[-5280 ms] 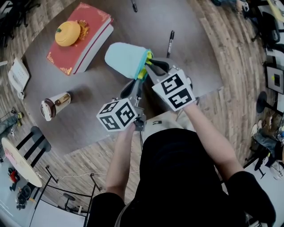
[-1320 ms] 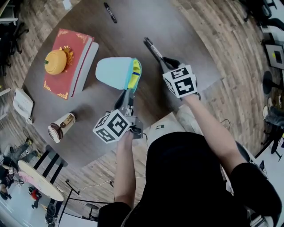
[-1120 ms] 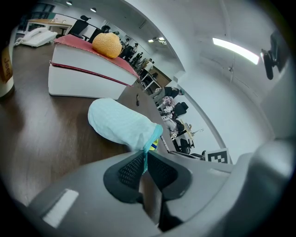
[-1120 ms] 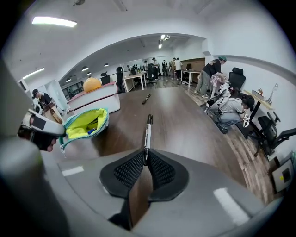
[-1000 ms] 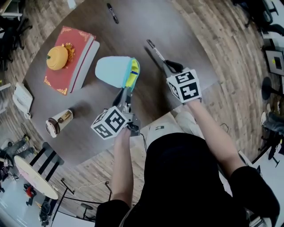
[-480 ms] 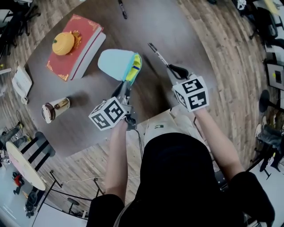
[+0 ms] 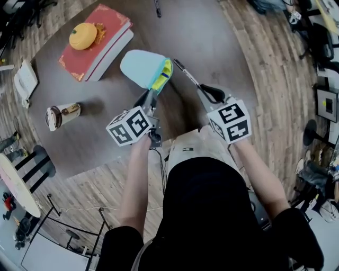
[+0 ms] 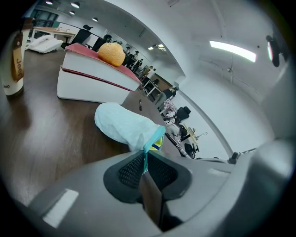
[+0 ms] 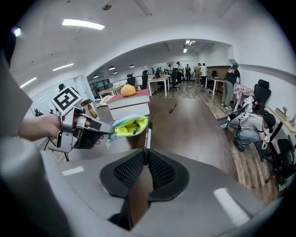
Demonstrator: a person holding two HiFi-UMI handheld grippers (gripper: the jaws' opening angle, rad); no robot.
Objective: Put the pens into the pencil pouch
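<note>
Dark wood-grain table [image 7: 222,37] in an open office: pouch pinched at the mouth, 1 pen gripped beside it.

Lying on its side near the table's middle, the pencil pouch [image 7: 142,66] is soft pale-blue fabric, rounded at the closed end, its mouth gaping on a bright yellow lining. The left gripper [image 7: 152,96] is clamped on the teal rim of that mouth. The right gripper [image 7: 205,93] is clenched on the end of a slim pen [image 7: 185,75] with a pale barrel and dark tip, angled toward the pouch's opening. A 2nd pen [image 7: 157,8], dark, lies at the table's far edge, well apart. A red hardback book [image 7: 108,34] bears a round orange object [image 7: 83,36].
</note>
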